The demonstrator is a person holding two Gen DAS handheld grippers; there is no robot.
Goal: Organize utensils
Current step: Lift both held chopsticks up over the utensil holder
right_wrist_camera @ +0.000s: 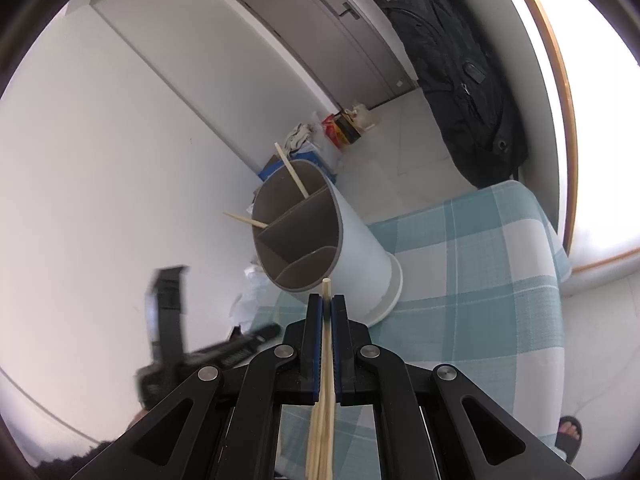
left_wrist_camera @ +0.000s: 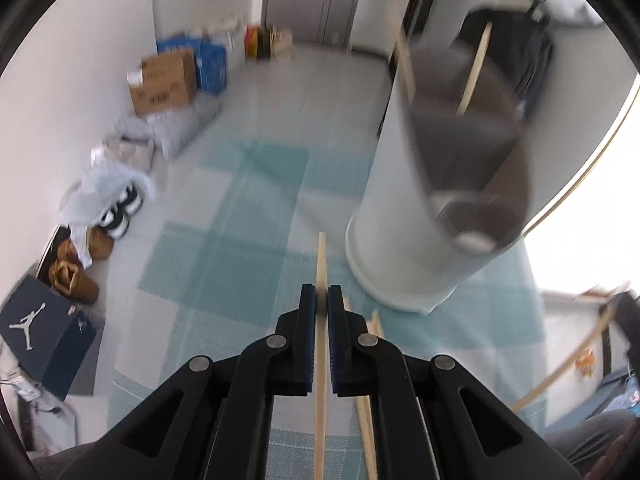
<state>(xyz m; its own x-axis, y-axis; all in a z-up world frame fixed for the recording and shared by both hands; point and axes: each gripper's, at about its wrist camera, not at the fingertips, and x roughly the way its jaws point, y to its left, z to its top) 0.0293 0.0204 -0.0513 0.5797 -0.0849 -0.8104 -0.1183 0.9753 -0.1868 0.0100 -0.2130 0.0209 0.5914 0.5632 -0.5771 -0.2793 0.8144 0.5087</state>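
— Which way is the left one holding its stick?

— The left gripper (left_wrist_camera: 321, 294) is clamped on a single chopstick (left_wrist_camera: 321, 320), whose long axis runs straight along the fingers, the tip poking out toward the top of the frame over the blue-checked tablecloth (left_wrist_camera: 224, 256). Two loose sticks (left_wrist_camera: 366, 412) lie on the cloth just right of it, angled slightly.

— And the right?

— The right gripper (right_wrist_camera: 327, 304) is pinched shut on a bundle of chopsticks (right_wrist_camera: 325, 380) — also lengthwise between the fingers, ends up, reaching toward the lower rim of the utensil holder (right_wrist_camera: 320, 232).

— Where's that holder?

— Centre of the right view, a white cylinder with grey dividers inside, standing on the cloth and appearing tilted toward the upper left. Two chopsticks (right_wrist_camera: 292, 176) already stand in its far compartments, leaning out to the upper left and left. In the left view it fills the upper right, blurred.
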